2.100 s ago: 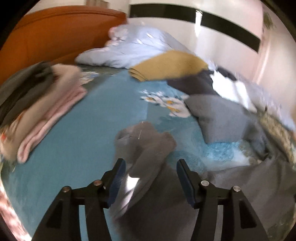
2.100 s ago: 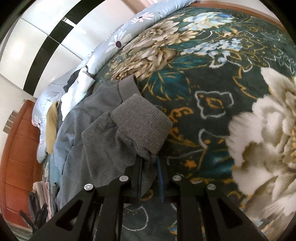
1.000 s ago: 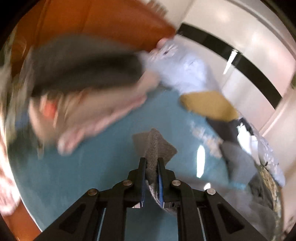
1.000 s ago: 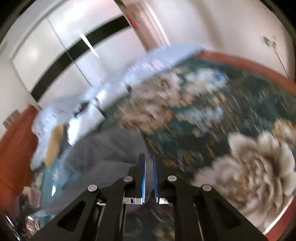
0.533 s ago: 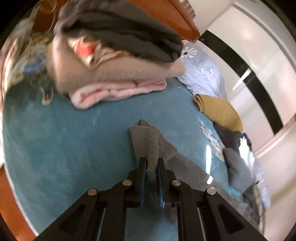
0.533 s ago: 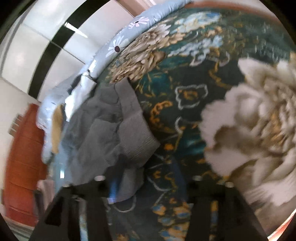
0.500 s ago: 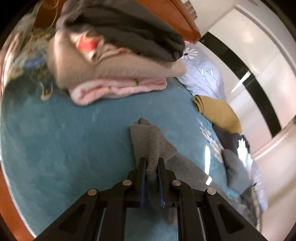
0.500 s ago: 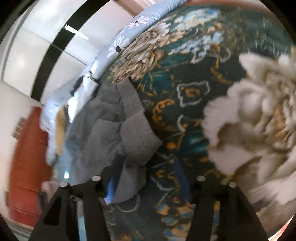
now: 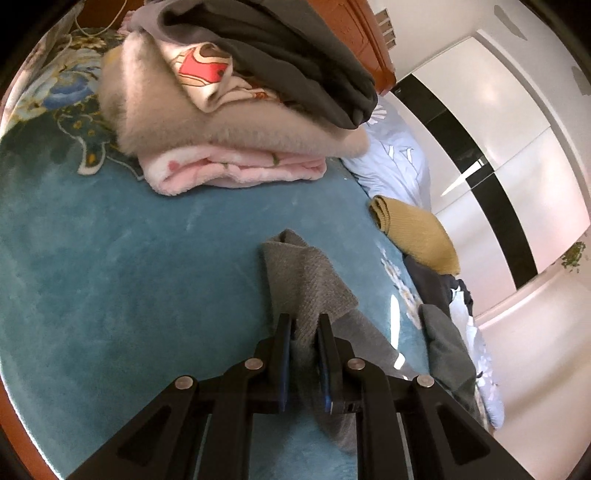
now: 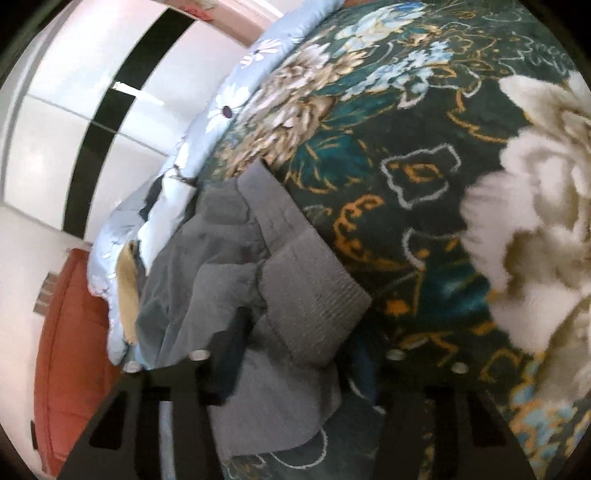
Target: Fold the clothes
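In the left wrist view my left gripper [image 9: 304,334] is shut on a grey sleeve with a ribbed cuff [image 9: 301,275], stretched over the teal blanket [image 9: 110,277]. The sleeve runs back under the fingers toward the right. In the right wrist view the grey garment [image 10: 221,280] lies crumpled on the dark floral blanket [image 10: 424,140], its other ribbed cuff [image 10: 314,295] lying between the spread fingers of my right gripper [image 10: 295,354]. That gripper is open and blurred, holding nothing.
A stack of folded clothes [image 9: 236,122], pink, beige and dark grey, sits at the back left near the orange headboard [image 9: 354,33]. A mustard garment [image 9: 413,229], a pale blue quilt [image 9: 391,162] and dark clothes lie to the right. White wardrobe doors [image 9: 517,147] stand beyond.
My left gripper closed on the sleeve cuff and pulled it out toward the folded stack. My right gripper, shut on the other cuff a second ago, has opened and let it drop.
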`<state>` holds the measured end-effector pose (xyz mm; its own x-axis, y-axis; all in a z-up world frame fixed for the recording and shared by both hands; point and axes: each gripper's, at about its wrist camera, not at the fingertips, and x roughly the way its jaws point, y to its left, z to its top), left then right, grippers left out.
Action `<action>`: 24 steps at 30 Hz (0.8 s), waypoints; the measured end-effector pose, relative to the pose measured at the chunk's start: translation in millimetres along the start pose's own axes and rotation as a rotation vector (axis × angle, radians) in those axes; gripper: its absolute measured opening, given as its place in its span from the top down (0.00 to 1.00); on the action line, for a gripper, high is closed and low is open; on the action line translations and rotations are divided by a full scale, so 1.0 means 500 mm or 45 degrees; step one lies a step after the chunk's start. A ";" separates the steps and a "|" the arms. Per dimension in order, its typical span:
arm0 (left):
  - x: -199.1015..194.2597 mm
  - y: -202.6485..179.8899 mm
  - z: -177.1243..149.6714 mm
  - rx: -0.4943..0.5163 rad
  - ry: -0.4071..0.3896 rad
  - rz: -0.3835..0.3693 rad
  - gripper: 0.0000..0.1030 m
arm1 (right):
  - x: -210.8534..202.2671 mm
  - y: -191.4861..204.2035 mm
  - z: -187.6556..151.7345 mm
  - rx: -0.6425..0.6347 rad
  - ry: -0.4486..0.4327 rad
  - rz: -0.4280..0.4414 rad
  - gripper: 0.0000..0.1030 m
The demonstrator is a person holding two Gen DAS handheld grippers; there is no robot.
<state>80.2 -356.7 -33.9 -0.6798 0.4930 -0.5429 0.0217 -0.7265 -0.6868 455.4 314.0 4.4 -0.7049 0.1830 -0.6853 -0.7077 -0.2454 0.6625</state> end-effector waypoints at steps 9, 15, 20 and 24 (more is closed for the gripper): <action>-0.065 -0.039 0.008 0.082 -0.166 -0.262 0.89 | -0.080 0.121 0.028 -0.170 -0.125 0.019 0.89; -0.087 -0.045 0.003 0.131 -0.143 -0.203 0.89 | -0.189 0.155 0.036 -0.299 -0.263 0.102 0.89; -0.036 0.030 -0.001 -0.071 0.072 0.002 0.89 | -0.161 0.015 0.030 -0.149 -0.141 -0.041 0.89; -0.052 0.038 0.005 -0.081 0.024 0.048 0.88 | -0.107 -0.080 0.014 0.009 -0.021 -0.087 0.88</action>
<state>96.2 -384.4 -31.7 -0.6636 0.4751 -0.5778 0.0942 -0.7132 -0.6946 520.9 320.6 16.6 -0.6555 0.2151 -0.7239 -0.7545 -0.2253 0.6164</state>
